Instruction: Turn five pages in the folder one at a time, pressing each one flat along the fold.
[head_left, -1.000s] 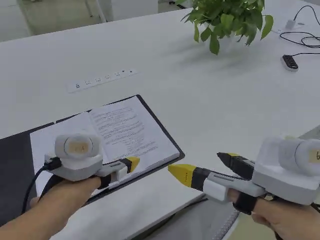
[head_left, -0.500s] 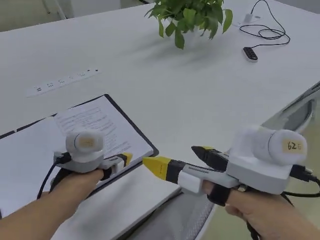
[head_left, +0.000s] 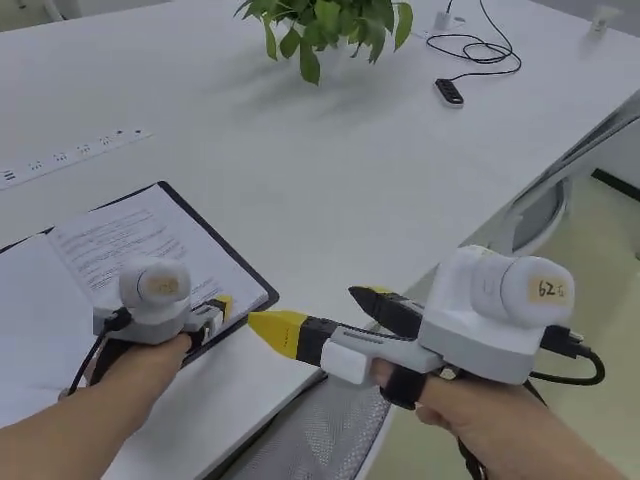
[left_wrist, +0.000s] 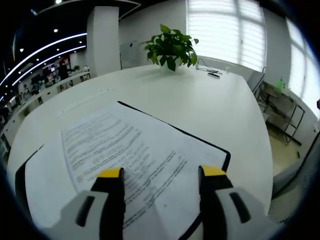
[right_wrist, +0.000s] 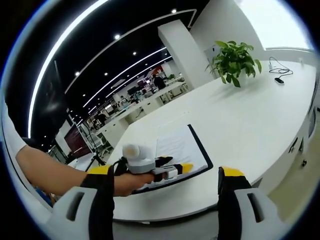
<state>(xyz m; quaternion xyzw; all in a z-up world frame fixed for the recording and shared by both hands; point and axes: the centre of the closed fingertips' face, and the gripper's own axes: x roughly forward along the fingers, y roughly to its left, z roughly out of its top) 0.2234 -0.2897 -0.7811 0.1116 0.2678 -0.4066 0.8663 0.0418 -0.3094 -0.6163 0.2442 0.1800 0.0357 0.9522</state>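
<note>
Black-edged folder of white printed pages (head_left: 125, 240) lies open at the near left edge of the white bench (head_left: 350, 180); your left gripper (left_wrist: 161, 172) hovers over its right page, jaws spread; your right gripper (head_left: 305, 308) hangs beyond the near edge, spread and empty

The black folder (head_left: 241, 262) lay open and flat near the front edge of the white table (head_left: 330, 180), its printed white right-hand page (head_left: 140, 240) uppermost
</note>
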